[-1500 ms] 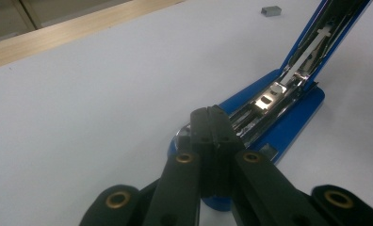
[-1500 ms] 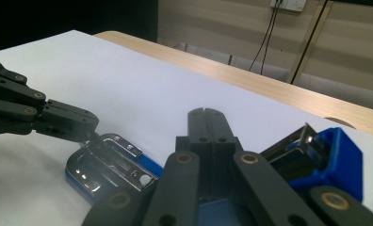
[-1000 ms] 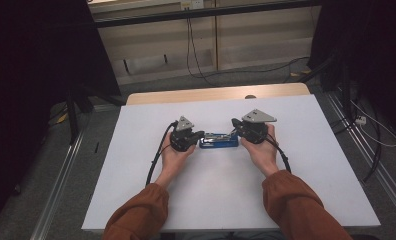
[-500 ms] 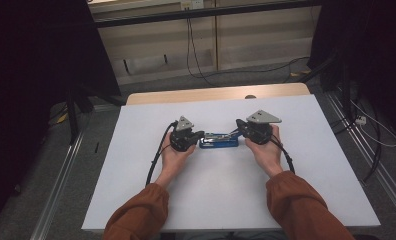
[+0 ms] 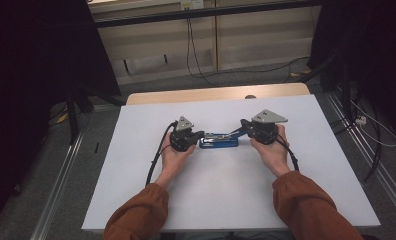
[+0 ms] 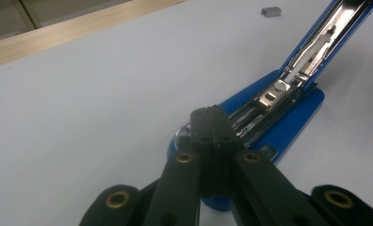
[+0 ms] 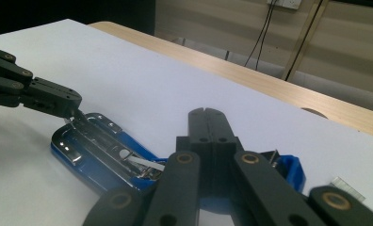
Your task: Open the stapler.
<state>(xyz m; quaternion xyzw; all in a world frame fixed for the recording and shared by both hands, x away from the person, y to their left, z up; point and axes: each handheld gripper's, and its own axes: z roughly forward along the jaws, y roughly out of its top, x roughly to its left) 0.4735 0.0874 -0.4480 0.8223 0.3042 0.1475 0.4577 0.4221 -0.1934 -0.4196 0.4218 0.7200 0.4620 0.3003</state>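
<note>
A blue stapler (image 5: 218,141) lies open on the white table (image 5: 306,200), between the two grippers. My left gripper (image 5: 201,134) is shut, and its tips (image 6: 210,113) rest on the front end of the stapler's metal magazine (image 6: 269,96). The blue lid (image 6: 344,23) is swung up and back. My right gripper (image 5: 244,124) is shut with its jaws together (image 7: 208,115). It sits against the raised lid (image 7: 290,170) at the hinge end, and I cannot tell whether anything is pinched. The left gripper's jaws (image 7: 57,101) show touching the magazine (image 7: 95,136).
A small strip of staples (image 6: 271,12) lies on the table beyond the stapler, also seen as a pale strip of staples (image 7: 347,186). The table's wooden far edge (image 5: 216,94) runs behind. Cables and metal rails lie on the floor on both sides.
My right gripper has shifted slightly right and the stapler's lid has swung further open. My left gripper has stayed on the stapler's front end.
</note>
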